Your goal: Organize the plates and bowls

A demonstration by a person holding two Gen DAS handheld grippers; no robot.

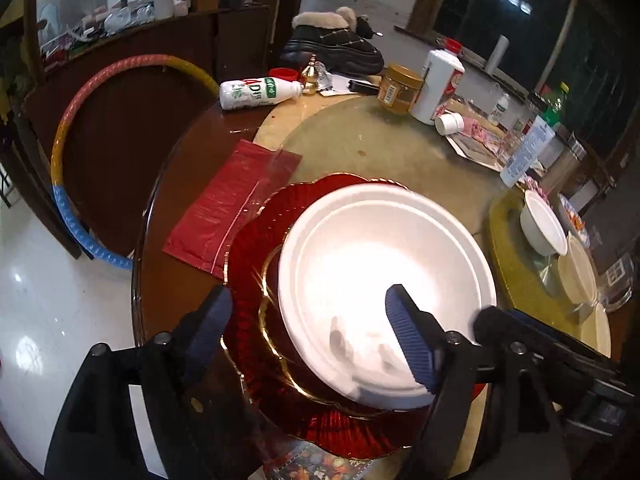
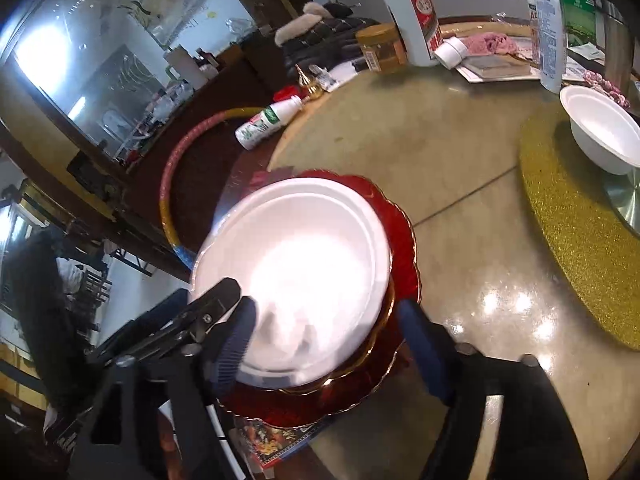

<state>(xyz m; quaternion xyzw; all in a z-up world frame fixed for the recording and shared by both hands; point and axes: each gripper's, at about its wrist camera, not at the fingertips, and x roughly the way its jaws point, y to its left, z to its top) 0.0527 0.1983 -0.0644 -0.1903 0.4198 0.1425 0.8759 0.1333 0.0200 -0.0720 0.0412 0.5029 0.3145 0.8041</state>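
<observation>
White plate on red plate, both claws angled down, spread, straddling its rim.

Setting: lived-in home dining room, cluttered round table.

The round tabletop of dark wood carries a glass turntable at its centre. Around the turntable's far edge stand household goods: a peanut-butter jar, a white liquor bottle, a white drink bottle lying on its side, papers and a green soft-drink bottle. Fur-lined winter boots rest beyond the jar. A multicoloured hula hoop leans left of the turntable. Behind it, a dark wooden sideboard holds a jug, bottles and bags. White tiled floor shows below the tabletop.
</observation>
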